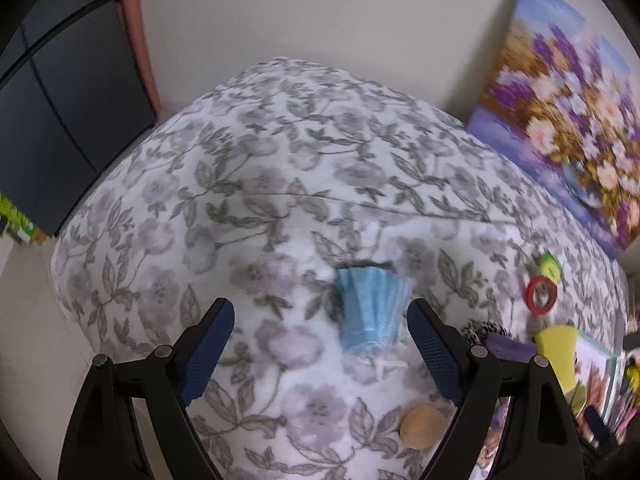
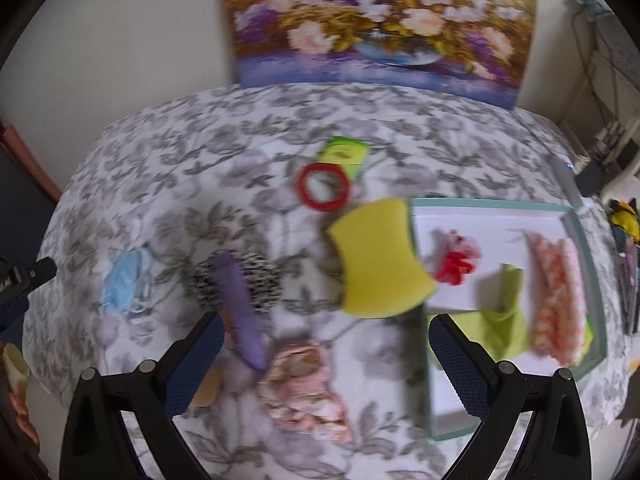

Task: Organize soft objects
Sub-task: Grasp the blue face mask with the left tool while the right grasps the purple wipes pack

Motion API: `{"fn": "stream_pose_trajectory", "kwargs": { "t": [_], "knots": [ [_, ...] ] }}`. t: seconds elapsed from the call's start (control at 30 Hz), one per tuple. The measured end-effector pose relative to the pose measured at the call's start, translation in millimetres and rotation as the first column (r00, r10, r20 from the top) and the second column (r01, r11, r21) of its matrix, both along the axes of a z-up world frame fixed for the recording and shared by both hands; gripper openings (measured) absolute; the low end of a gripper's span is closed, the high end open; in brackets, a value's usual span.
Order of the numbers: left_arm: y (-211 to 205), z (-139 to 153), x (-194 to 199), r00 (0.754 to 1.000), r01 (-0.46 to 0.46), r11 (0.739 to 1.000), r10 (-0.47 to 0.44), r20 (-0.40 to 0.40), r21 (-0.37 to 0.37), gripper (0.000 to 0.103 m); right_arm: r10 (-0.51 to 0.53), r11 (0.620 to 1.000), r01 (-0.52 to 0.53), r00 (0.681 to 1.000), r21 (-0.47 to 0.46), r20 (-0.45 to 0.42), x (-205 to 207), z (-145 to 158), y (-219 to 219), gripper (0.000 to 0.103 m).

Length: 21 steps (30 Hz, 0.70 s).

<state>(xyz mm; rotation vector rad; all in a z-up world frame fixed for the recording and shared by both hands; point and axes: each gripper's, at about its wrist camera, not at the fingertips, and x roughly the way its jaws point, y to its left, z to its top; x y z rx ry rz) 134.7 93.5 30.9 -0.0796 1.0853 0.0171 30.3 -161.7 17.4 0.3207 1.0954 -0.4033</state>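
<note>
My left gripper (image 1: 320,344) hung with fingers spread wide and empty above the floral bedspread (image 1: 248,184); a pleated blue face mask (image 1: 372,308) lay between the tips, nearer the right finger. My right gripper (image 2: 326,354) was likewise wide apart, holding nothing, over a pink patterned cloth (image 2: 308,392). Yellow sponge (image 2: 380,264) overlapped the white tray (image 2: 576,216).

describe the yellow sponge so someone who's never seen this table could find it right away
On the floral tablecloth, find the shallow white tray with the green rim. The yellow sponge lies at the tray's left edge, partly over its rim, just below a red ring. It is the only plain yellow block with curved-in sides.
</note>
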Motion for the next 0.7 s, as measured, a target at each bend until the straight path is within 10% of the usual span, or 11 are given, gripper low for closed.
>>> {"fn": "stream_pose_trajectory", "kwargs": {
  "t": [0.7],
  "knots": [
    [-24.3, -89.8, 33.3, 0.967, -0.004, 0.998, -0.010, -0.256, -0.055, 0.089, 0.114, 0.985, -0.111, 0.993, 0.129, -0.016, 36.9, -62.7, 44.5, 0.096]
  ]
}}
